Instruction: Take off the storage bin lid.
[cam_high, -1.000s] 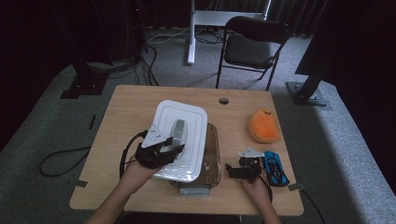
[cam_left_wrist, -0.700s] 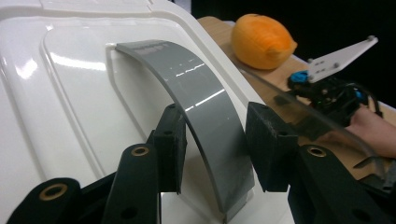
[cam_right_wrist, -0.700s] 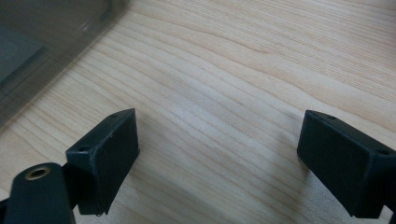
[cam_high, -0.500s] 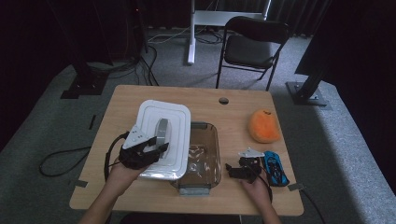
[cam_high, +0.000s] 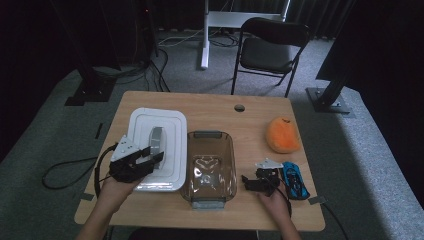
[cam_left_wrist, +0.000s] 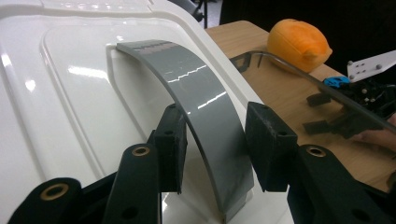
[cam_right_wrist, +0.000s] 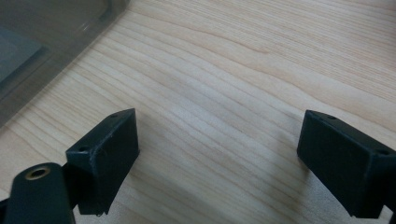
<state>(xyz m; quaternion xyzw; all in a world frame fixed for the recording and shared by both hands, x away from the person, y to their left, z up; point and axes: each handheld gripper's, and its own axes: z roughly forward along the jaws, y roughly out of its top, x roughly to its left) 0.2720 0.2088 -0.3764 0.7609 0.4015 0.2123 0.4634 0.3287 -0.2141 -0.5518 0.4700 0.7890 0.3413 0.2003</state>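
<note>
where the table (cam_high: 250, 112) stands: grey carpet, a black chair (cam_high: 270, 47) behind
lid (cam_high: 165, 125): on the table, left of the clear bin (cam_high: 210, 165)
left gripper (cam_left_wrist: 215, 140): pinching the lid's grey handle (cam_left_wrist: 201, 107)
right gripper (cam_right_wrist: 219, 154): spread over bare wood
</note>
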